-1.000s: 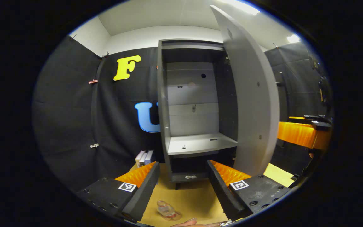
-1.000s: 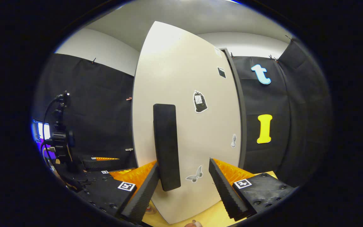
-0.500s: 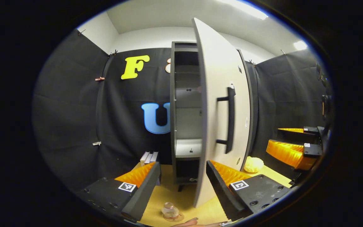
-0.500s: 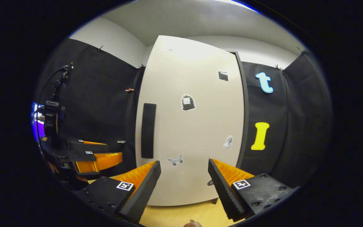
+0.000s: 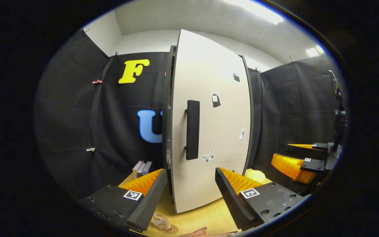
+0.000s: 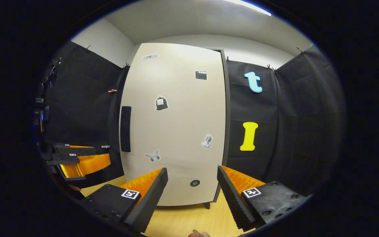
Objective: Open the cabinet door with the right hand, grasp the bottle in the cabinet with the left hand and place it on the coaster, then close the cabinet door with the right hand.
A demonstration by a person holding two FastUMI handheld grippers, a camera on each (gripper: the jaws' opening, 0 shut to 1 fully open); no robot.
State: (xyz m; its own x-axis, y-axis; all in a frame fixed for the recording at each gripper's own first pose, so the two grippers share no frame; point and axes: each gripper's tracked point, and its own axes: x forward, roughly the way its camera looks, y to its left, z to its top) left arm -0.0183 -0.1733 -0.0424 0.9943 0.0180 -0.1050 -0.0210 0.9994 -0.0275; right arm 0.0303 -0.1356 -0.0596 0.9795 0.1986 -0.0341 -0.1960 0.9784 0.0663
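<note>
The tall grey cabinet's pale door [image 5: 215,131] [image 6: 176,125] stands shut or very nearly so, with a thin dark gap along its handle side in the left gripper view. Its black bar handle [image 5: 192,130] [image 6: 125,129] is free of both grippers. A small clear bottle [image 5: 162,222] stands upright on a round coaster [image 5: 172,229] on the wooden table, just below my left gripper [image 5: 189,194], which is open and holds nothing. My right gripper [image 6: 192,194] [image 5: 296,163] is open too, a short way back from the door. The left gripper [image 6: 81,161] shows off to the left in the right gripper view.
The wooden tabletop [image 6: 183,220] runs in front of the cabinet. A few small books [image 5: 142,168] stand left of the cabinet, a yellow lump [image 5: 255,175] lies to its right. A camera stand [image 5: 339,115] rises at the far right.
The door has swung from wide open to shut, hiding the cabinet's shelves. My right gripper let go of the handle and drew back from the door. The bottle stayed on the coaster.
</note>
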